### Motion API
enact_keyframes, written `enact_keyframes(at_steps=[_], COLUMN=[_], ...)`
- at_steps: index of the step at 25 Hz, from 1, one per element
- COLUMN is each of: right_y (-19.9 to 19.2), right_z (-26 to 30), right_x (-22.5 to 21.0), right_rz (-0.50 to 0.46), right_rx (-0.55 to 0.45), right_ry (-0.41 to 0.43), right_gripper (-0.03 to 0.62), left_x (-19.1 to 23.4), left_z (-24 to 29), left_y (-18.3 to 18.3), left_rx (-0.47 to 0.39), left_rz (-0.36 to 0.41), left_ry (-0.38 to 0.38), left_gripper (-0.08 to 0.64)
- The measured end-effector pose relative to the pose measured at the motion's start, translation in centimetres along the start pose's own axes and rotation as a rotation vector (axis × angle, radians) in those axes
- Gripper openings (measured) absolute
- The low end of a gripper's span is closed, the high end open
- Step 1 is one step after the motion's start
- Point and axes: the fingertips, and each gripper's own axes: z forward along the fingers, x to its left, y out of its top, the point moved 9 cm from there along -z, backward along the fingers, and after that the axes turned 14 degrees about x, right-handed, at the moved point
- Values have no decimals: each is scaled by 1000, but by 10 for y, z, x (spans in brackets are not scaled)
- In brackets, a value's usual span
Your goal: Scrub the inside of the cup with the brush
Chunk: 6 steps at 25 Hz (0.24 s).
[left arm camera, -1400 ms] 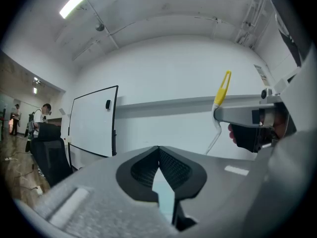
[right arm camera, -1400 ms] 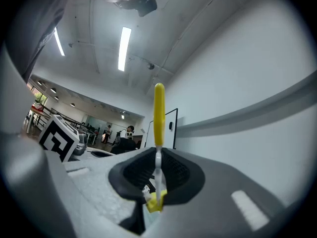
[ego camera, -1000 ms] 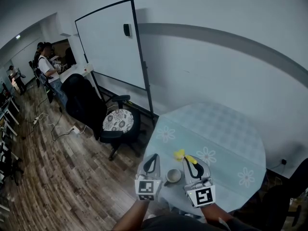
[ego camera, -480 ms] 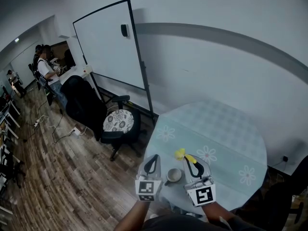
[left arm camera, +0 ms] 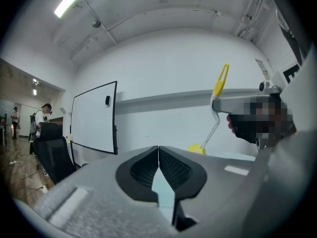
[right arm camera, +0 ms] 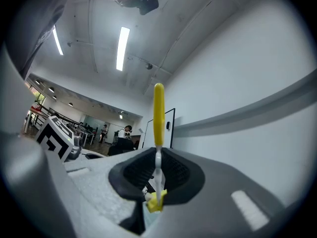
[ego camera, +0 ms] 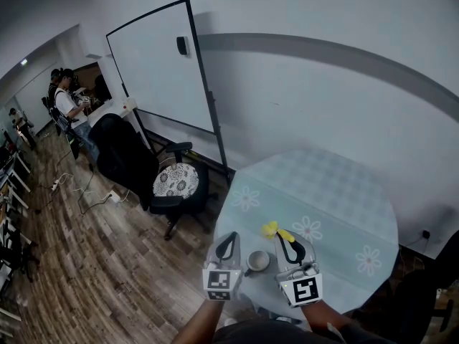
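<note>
1. Pale green cloth printed with white flowers covers the round table (ego camera: 337, 192), which stands against a white wall (ego camera: 301, 99).
2. On it, near the edge closest to the person, the cup (ego camera: 258, 261) stands upright between the two grippers. Only the head view shows it.
3. The brush (right arm camera: 158, 114) is clamped in the right gripper (right arm camera: 157, 165). The jaws press on its pale stem, the yellow handle rises upright above them, and the yellow head hangs below.
4. The left gripper (left arm camera: 158, 151) has its jaws fully together with nothing between them. Its view shows the brush from the side, with the head low over the tablecloth, an angle the right gripper view does not give.
5. Each gripper carries a marker cube (ego camera: 221, 280) with black-and-white square code patterns. These are clearest in the head view, and one face also shows at the left of the right gripper view.
6. Beyond the table a whiteboard (ego camera: 154, 70) stands on a frame. A black office chair (ego camera: 176, 181) with a patterned seat sits on the wood floor (ego camera: 93, 264).
7. People (ego camera: 68, 102) stand at desks far to the left.
</note>
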Motion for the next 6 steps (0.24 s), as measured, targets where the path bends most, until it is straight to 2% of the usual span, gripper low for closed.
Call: enact_keyframes(at_steps=[6], right_y=[-2], right_z=[2], right_x=[-9], right_rz=[4], right_rx=[-3], right_ry=[-3], right_gripper=[37], left_x=[-2], left_z=[5], left_y=[1], left_rx=[1], left_rz=[-5], left_ry=[9], left_gripper=[8])
